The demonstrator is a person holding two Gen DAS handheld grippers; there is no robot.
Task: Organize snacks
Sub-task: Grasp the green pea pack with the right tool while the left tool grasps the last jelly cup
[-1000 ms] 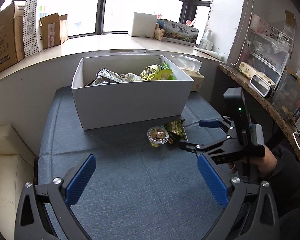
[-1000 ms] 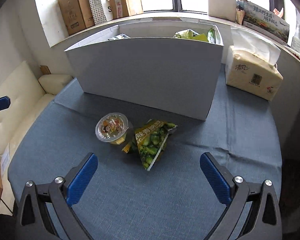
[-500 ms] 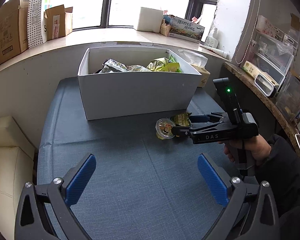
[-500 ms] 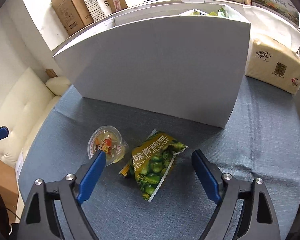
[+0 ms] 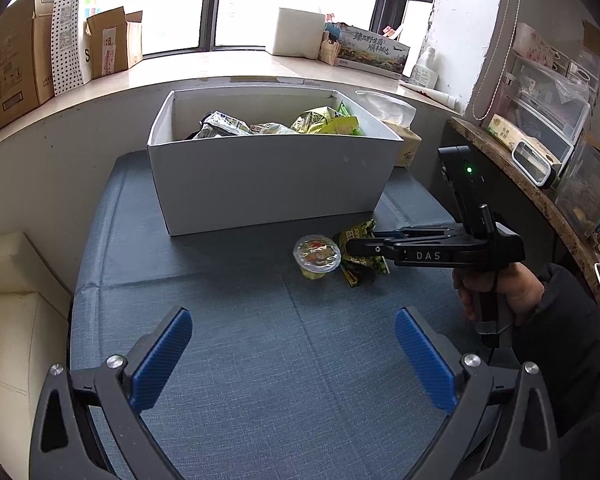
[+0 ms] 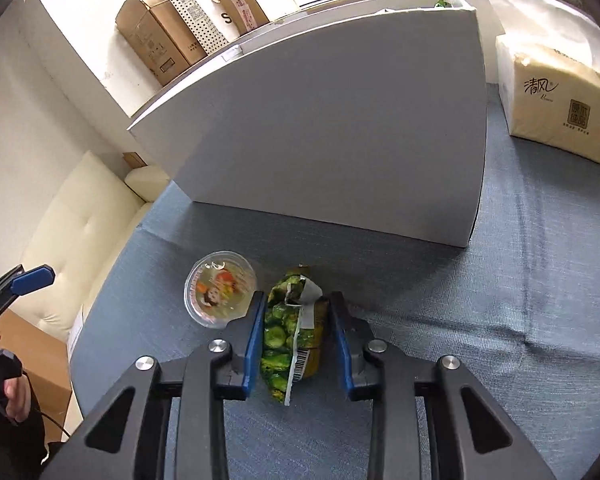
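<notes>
Right gripper (image 6: pixel 295 334), black with blue pads: jaws clamped on the green crinkled foil snack packet (image 6: pixel 289 334), which stands squeezed and buckled between the pads on the blue-grey woven tablecloth (image 6: pixel 520 320). In the left wrist view the same gripper (image 5: pixel 354 246) reaches in from the right, held by a person's hand (image 5: pixel 496 292) in a dark sleeve, its tips over the packet (image 5: pixel 360 266). Just beside the packet, on its left, sits a small clear plastic jelly cup (image 6: pixel 219 288) with a printed film lid, tilted; whether it touches the left pad cannot be told. Behind both stands a large white open-topped cardboard box (image 5: pixel 267 184), already holding several foil snack bags (image 5: pixel 275 126). A beige soft pack of tissues (image 6: pixel 560 104) lies to the right of the box. Left gripper (image 5: pixel 293 354): jaws wide apart, nothing between them, poised above bare cloth near the table's front edge.
</notes>
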